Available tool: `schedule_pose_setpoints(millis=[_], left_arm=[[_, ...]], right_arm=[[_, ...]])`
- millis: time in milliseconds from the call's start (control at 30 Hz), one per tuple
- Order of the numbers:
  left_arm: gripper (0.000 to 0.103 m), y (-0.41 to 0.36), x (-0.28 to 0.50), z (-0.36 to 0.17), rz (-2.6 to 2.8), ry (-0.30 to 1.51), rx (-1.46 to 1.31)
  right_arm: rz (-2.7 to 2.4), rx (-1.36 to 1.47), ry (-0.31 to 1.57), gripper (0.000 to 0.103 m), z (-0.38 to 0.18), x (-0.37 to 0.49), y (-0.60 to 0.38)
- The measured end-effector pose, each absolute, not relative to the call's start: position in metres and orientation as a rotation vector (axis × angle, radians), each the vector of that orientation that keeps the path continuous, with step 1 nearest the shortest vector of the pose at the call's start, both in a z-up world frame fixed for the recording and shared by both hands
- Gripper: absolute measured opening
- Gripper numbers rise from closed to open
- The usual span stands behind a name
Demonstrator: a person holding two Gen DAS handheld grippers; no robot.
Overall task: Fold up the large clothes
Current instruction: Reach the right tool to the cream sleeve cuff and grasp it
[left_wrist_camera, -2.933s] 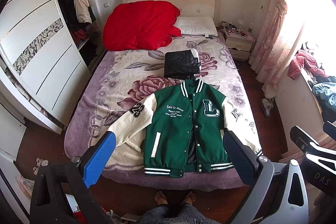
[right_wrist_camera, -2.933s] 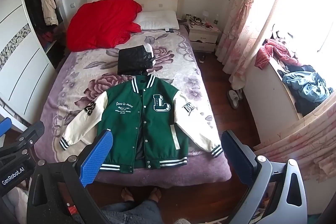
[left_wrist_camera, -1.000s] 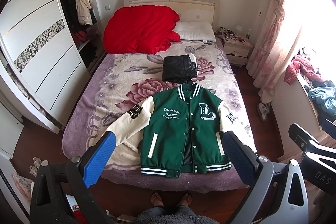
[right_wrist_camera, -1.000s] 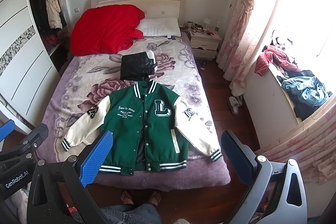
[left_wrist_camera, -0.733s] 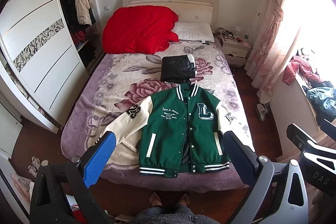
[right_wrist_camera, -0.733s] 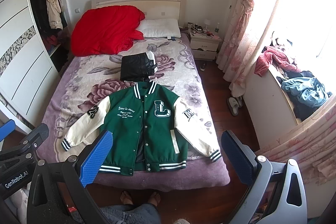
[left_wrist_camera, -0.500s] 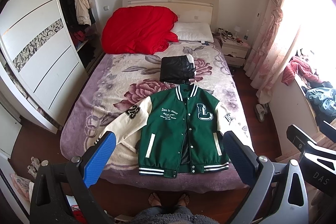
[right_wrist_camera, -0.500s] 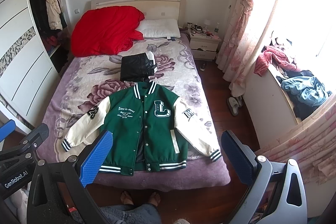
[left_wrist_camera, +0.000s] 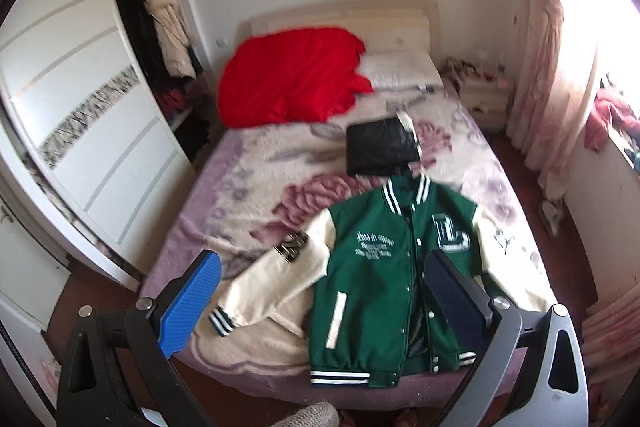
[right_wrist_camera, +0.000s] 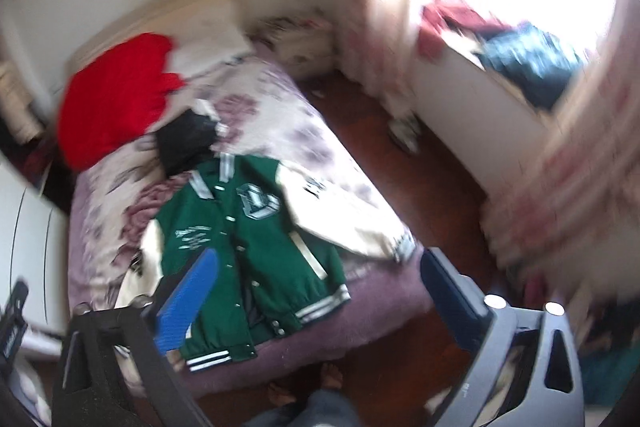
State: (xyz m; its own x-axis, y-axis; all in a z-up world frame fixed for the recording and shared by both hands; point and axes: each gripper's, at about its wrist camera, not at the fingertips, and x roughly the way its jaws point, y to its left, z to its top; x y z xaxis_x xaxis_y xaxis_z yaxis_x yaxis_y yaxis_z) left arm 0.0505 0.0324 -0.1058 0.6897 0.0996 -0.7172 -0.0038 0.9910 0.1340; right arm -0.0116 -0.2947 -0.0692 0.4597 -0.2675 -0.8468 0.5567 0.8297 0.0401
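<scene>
Jacket point(left_wrist_camera: 384, 279) flat, unfolded, sleeves spread

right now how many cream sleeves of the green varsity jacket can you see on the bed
2: one cream sleeve spreads toward the wardrobe side of the green varsity jacket, the other sleeve toward the window side, partly hidden behind a gripper finger.

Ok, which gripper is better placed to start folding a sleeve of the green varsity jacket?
Left, probably: the open left gripper frames the cream sleeve cuff of the green varsity jacket; the right wrist view is blurred.
</scene>
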Motion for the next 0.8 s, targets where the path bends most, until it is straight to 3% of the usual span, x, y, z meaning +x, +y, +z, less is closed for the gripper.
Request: schedule_pose_setpoints(millis=[33,67,100,200,267,300,333,600,767,800], left_arm=[[0.103,0.032,0.055,-0.116,0.061,0.823,0.128],[0.103,0.031,0.063,-0.130,0.066,0.840,0.132],[0.103,0.027,0.071,-0.147,0.074,0.855,0.143],[0.103,0.014,0.089,-0.186,0.109,0.917,0.186],[0.103,0.004,0.098,-0.209,0.129,0.944,0.202],[0.103,-0.003,0.106,-0.223,0.147,0.961,0.215],[0.103,-0.011,0.113,-0.238,0.161,0.976,0.229],[0.103,-0.064,0.160,-0.367,0.228,1.167,0.281],[0.103,-0.096,0.177,-0.439,0.230,1.260,0.334],[0.103,-0.103,0.181,-0.450,0.242,1.269,0.337]], right_arm=[[-0.547,0.358,0.986,0.056,-0.085,-0.013,-0.309],[-0.582,0.386,1.015,0.048,-0.102,-0.016,-0.325],[-0.614,0.426,1.044,0.043,-0.123,-0.018,-0.345],[-0.707,0.522,1.090,0.043,-0.180,-0.030,-0.400],[-0.765,0.603,1.125,0.052,-0.227,-0.035,-0.445],[-0.769,0.648,1.128,0.069,-0.249,-0.038,-0.464],[-0.770,0.714,1.137,0.078,-0.279,-0.038,-0.488],[-0.761,1.143,1.231,0.078,-0.559,-0.019,-0.623],[-0.780,1.543,1.004,0.081,-0.674,-0.036,-0.639],[-0.759,1.613,0.937,0.086,-0.693,-0.037,-0.637]])
